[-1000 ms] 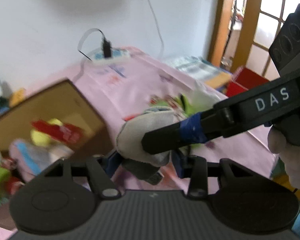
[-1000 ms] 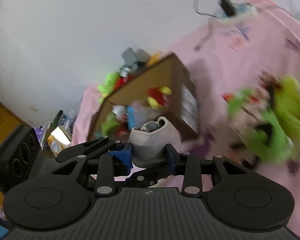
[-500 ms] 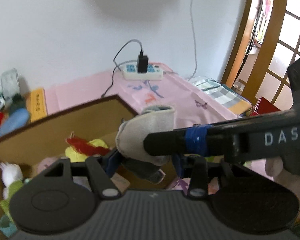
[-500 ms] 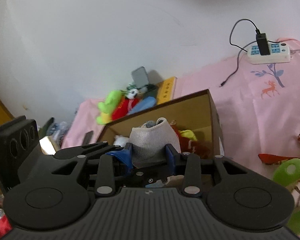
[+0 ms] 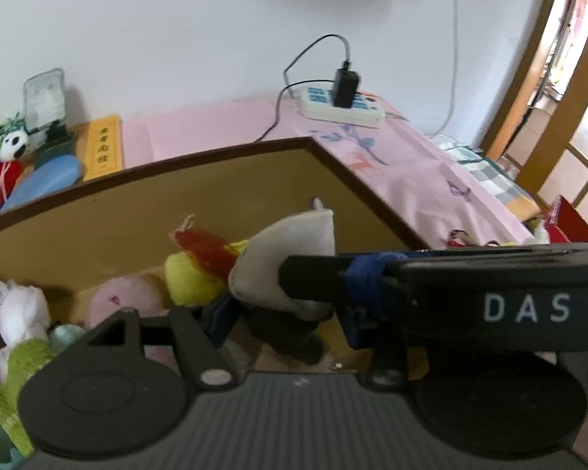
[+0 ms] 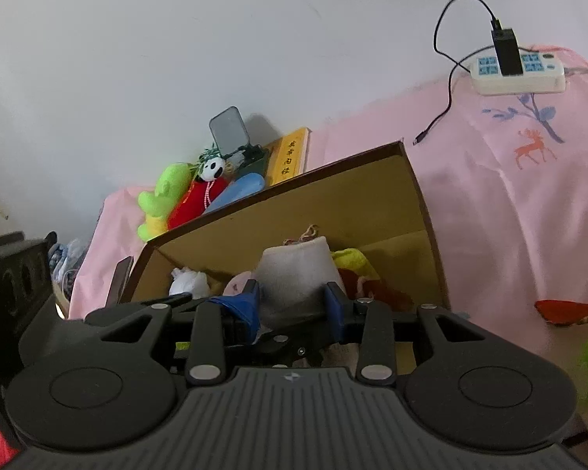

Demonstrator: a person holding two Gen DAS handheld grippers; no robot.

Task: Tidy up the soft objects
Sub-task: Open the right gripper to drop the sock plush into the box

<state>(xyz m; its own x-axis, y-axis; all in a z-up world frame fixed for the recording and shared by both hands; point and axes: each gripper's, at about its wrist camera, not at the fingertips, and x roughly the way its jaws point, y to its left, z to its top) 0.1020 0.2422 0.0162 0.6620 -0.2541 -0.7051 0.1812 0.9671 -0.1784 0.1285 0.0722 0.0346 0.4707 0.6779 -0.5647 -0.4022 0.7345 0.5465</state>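
Observation:
A grey soft toy (image 5: pixel 290 258) (image 6: pixel 296 278) hangs over the open cardboard box (image 5: pixel 200 196) (image 6: pixel 333 192). My left gripper (image 5: pixel 282 319) is shut on its lower dark part. My right gripper (image 6: pixel 294 297) is shut on its pale upper part; its finger (image 5: pixel 313 278) crosses the left wrist view from the right. Inside the box lie a yellow and red plush (image 5: pixel 200 262), a pink plush (image 5: pixel 121 297) and a white plush (image 5: pixel 19 313).
The box stands on a pink cloth (image 6: pixel 509 196). A power strip (image 6: pixel 517 70) with a plugged charger lies at the back right. Behind the box are a green plush (image 6: pixel 164 192), a panda toy (image 6: pixel 211 168), a yellow book (image 6: pixel 290 156) and a phone stand (image 6: pixel 229 129). A wooden door (image 5: pixel 560 58) is at right.
Both grippers have carried the grey toy from above the pink cloth to over the box, and now hold it lower, close to the plush toys inside.

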